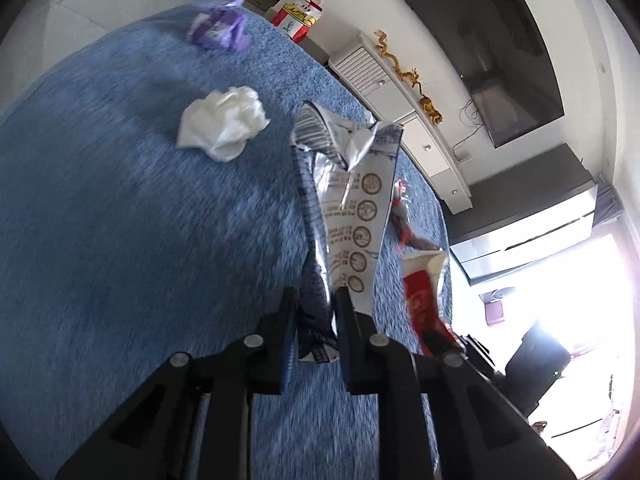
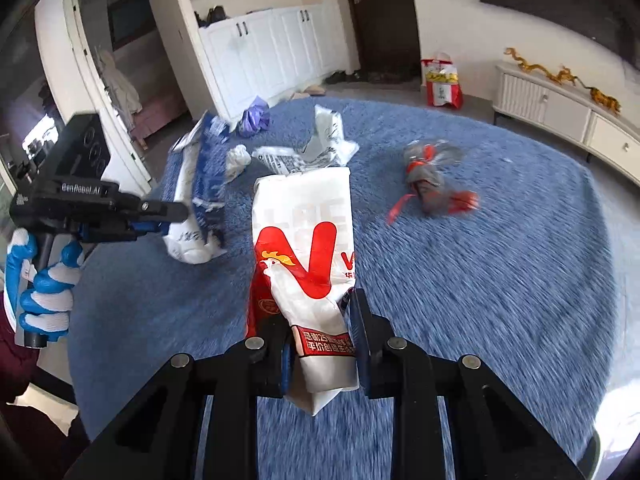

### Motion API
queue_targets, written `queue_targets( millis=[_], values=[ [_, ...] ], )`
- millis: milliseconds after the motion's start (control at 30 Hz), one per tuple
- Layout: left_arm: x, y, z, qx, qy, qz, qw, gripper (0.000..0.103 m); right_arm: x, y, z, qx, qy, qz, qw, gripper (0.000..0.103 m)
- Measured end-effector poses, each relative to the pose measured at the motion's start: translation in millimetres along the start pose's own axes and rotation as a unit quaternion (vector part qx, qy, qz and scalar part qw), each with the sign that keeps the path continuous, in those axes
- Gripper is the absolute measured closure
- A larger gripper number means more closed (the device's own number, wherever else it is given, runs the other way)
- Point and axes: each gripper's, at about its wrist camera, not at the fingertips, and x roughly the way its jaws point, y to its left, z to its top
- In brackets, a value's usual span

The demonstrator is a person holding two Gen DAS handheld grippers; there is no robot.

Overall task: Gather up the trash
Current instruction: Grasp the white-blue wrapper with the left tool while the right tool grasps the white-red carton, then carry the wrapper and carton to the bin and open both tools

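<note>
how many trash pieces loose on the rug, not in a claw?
4: purple bag at the far edge, crumpled tissue just in front of it, printed white plastic bag mid-rug, grey-red wrapper to the right. More may be hidden.

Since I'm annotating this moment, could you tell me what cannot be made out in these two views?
- Left wrist view: print on the blue-and-white wrapper is too small and blurred; window glare washes out the right edge.
- Right wrist view: the red-and-grey wrapper is motion-blurred.
- The red-and-white paper bag: its lower end is hidden by the right gripper.
</note>
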Motion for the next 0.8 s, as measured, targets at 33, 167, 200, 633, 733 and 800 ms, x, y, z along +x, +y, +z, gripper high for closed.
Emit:
queue_targets(
  millis=[33, 167, 200, 633, 733, 800],
  values=[
    [-6, 1, -5, -0.002, -0.002, -0.001, 1.0, 0.086, -6, 1, -3, 0.003, -0.004, -0.003, 1.0, 0.079],
    [-26, 1, -20, -0.008, -0.009, -0.008, 0.9999, 0.086, -43, -6, -20, 0.021, -0.029, -0.019, 0.999, 0.079],
    [-30, -1, -25, -0.008, -0.008, -0.009, 0.9999, 0.086, -50, -9, -23, 0.026, -0.034, -0.023, 0.999, 0.079],
    [-17, -97, -68, 0.072, 0.024, -0.034, 0.9965, 0.086, -146, -88, -106, 0.124, -0.091, -0.107, 0.982, 0.079],
    [5, -131, -77, 0.099, 0.047, -0.039, 0.9932, 0.086, -161, -113, -132, 0.149, -0.094, -0.131, 0.976, 0.078],
    [23, -155, -82, 0.117, 0.064, -0.043, 0.9902, 0.086, -168, -131, -148, 0.17, -0.095, -0.145, 0.97, 0.078]
  ],
)
